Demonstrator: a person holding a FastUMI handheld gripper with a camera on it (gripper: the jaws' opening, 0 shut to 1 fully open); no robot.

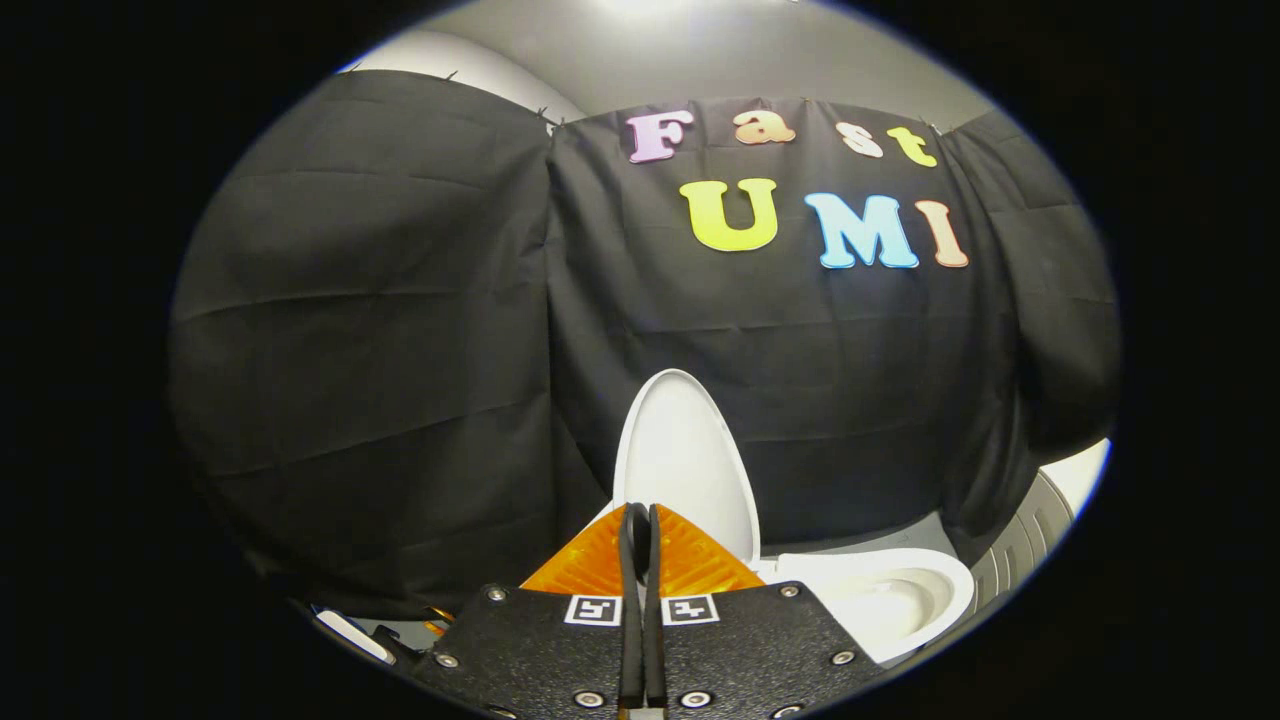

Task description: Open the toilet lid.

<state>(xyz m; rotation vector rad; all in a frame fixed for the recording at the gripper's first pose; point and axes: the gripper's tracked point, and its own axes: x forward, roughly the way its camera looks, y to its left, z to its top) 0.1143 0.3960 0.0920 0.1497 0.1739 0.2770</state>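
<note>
Your gripper [641, 515] has its two fingers [630, 560] pressed together, side by side, with no gap that you can make out between them and nothing held in them. Their tips reach up in front of the lower part of the toilet lid [683, 455]; whether they touch it cannot be told from this angle.

Just beyond the fingers, the toilet lid stands raised, close to upright, its pale inner face turned toward you and its rounded top edge set against the black cloth wall [400, 330] behind it.

To the right of the fingers and a little lower, the toilet bowl [900, 600] lies open, with its white rim and the hollow inside in plain sight. The lid rises from the back of that bowl.

Farther right, past the bowl, a ribbed grey panel [1030, 540] curves along beneath the hanging cloth. The cloth wall spans the whole background, with a pale grey ceiling [700, 55] above it.
</note>
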